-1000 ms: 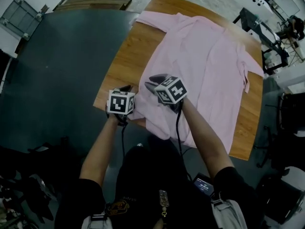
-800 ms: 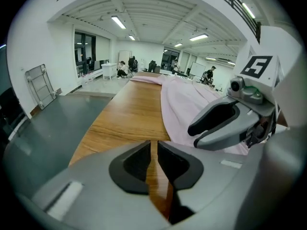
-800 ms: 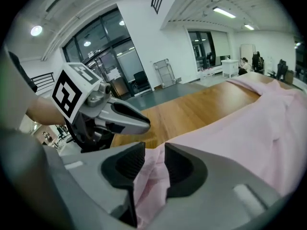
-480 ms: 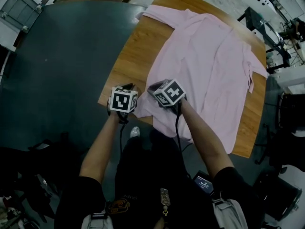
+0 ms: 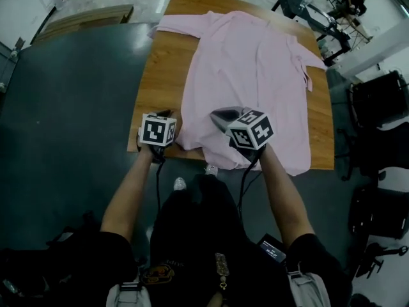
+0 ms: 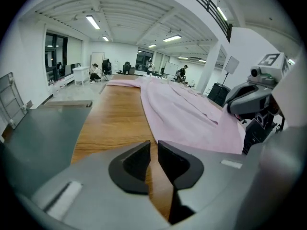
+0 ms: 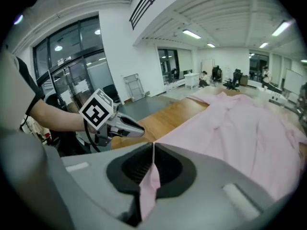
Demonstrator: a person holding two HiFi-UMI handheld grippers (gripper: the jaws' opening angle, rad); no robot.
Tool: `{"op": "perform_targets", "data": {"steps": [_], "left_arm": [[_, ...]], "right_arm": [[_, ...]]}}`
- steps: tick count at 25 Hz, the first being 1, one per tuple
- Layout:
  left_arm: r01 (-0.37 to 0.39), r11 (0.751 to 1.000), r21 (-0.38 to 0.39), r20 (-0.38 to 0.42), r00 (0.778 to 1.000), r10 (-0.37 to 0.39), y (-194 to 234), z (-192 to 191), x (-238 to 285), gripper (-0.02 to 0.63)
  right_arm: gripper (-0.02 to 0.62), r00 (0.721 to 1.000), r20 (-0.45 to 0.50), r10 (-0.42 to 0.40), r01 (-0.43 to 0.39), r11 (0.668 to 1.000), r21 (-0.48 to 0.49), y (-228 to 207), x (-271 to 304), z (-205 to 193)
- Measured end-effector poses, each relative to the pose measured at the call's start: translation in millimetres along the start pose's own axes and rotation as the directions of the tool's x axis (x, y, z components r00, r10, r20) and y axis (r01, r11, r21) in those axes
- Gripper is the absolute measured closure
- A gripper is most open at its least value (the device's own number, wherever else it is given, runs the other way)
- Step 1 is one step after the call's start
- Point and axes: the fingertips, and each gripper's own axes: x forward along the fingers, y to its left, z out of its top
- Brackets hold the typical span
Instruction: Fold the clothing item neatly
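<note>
A pink shirt (image 5: 249, 62) lies spread flat on the wooden table (image 5: 160, 69), its hem at the near edge. My right gripper (image 5: 217, 114) sits over the near hem, left of its middle. In the right gripper view its jaws are closing, and the right gripper (image 7: 153, 145) pinches a fold of the pink fabric (image 7: 240, 123) between the pads. My left gripper (image 5: 166, 116) hovers at the table's near left corner, beside the shirt's hem corner. The left gripper (image 6: 154, 145) has its jaws a narrow slit apart with only wood showing between them. The shirt (image 6: 182, 111) lies to its right.
Dark grey floor (image 5: 70, 107) spreads left of the table. Black chairs (image 5: 377, 101) stand to the right and a dark equipment stand (image 5: 307, 11) at the far right corner. A wooden board (image 5: 83, 18) lies on the floor at far left. The person's shoes (image 5: 180, 183) are at the near edge.
The right gripper has shifted right along the near hem, away from the left gripper. The left gripper stays at the near left corner. The head view has swung to centre the table.
</note>
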Motion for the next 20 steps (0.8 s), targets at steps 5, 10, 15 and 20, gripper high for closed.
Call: {"op": "perform_targets", "data": {"steps": [5, 10, 15, 20], "left_arm": [[0.058, 0.998, 0.014, -0.025, 0.998, -0.058, -17, 16, 24, 0.460], [0.026, 0.999, 0.047, -0.071, 0.997, -0.023, -20, 22, 46, 0.429], [-0.004, 0.999, 0.045, -0.107, 0.994, 0.009, -33, 23, 62, 0.417], [0.042, 0.998, 0.049, -0.113, 0.993, -0.036, -72, 32, 78, 0.422]], "right_arm": [[0.580, 0.989, 0.047, -0.141, 0.137, 0.987, 0.088, -12, -57, -29], [0.580, 0.962, 0.066, -0.266, 0.250, 0.949, 0.192, -30, -107, -66], [0.580, 0.929, 0.089, -0.359, 0.320, 0.902, 0.289, -42, -157, -103], [0.580, 0.906, 0.105, -0.409, 0.346, 0.861, 0.373, -45, -194, -140]]}}
